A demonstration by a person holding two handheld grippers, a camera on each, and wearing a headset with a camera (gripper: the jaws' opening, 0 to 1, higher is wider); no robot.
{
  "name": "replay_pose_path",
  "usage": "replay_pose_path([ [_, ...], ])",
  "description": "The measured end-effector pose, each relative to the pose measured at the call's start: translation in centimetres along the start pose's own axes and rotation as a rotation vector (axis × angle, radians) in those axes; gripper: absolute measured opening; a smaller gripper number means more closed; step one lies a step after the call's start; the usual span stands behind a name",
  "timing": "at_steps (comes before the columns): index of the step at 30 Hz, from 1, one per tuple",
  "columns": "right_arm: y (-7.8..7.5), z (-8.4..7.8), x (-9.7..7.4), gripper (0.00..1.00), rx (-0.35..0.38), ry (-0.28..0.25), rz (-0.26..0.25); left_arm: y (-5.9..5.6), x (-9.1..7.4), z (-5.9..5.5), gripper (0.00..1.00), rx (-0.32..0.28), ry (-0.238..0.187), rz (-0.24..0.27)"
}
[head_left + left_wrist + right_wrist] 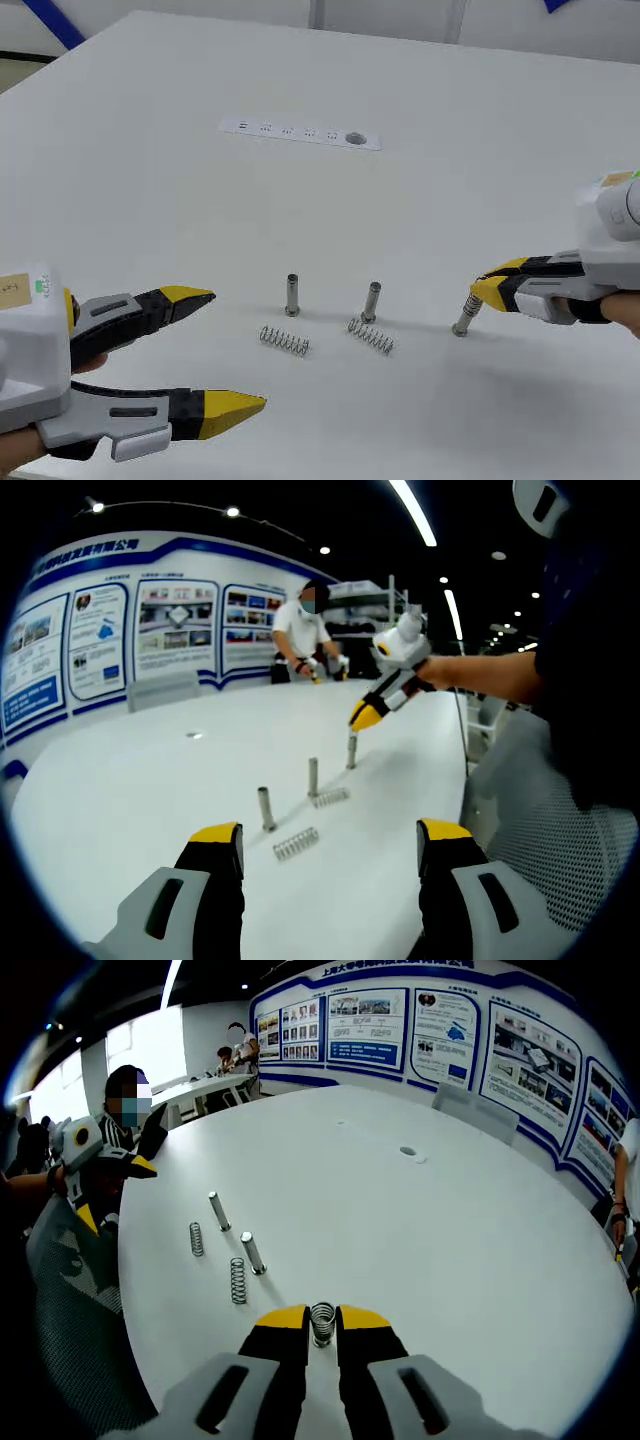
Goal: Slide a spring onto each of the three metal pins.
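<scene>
Two bare metal pins (292,295) (371,301) stand upright mid-table. A loose spring (284,341) (370,336) lies in front of each. Further right, a third pin (465,315) leans, its top at my right gripper (487,291). In the right gripper view, that gripper (322,1326) is shut on a spring (322,1320) seen end-on; the pin beneath is hidden. My left gripper (228,350) hangs open and empty at the lower left, short of the springs. From the left gripper (330,842) I see the pin row (266,809) (313,777) (352,751) and the right gripper (366,716).
A white power strip (300,132) lies flat further back on the white table (150,180). A person (305,630) stands beyond the table's far end in the left gripper view. Chairs stand along the table edge (80,1260).
</scene>
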State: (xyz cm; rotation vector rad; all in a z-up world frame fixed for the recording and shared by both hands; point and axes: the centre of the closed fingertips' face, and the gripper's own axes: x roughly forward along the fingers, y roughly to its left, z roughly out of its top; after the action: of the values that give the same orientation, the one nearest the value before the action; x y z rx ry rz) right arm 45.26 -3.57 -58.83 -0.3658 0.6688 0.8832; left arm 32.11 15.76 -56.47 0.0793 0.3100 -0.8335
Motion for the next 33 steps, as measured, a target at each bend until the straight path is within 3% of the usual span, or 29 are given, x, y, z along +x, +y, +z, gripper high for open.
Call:
replay_pose_path([
  [21, 0.1, -1.9, 2.1, 0.12, 0.008, 0.044, 0.002, 0.1, 0.0, 0.0, 0.72, -0.003, 0.001, 0.004],
  [33, 0.1, -2.1, 2.1, 0.15, 0.010, 0.047, 0.002, 0.1, 0.0, 0.0, 0.72, -0.003, 0.000, 0.004],
])
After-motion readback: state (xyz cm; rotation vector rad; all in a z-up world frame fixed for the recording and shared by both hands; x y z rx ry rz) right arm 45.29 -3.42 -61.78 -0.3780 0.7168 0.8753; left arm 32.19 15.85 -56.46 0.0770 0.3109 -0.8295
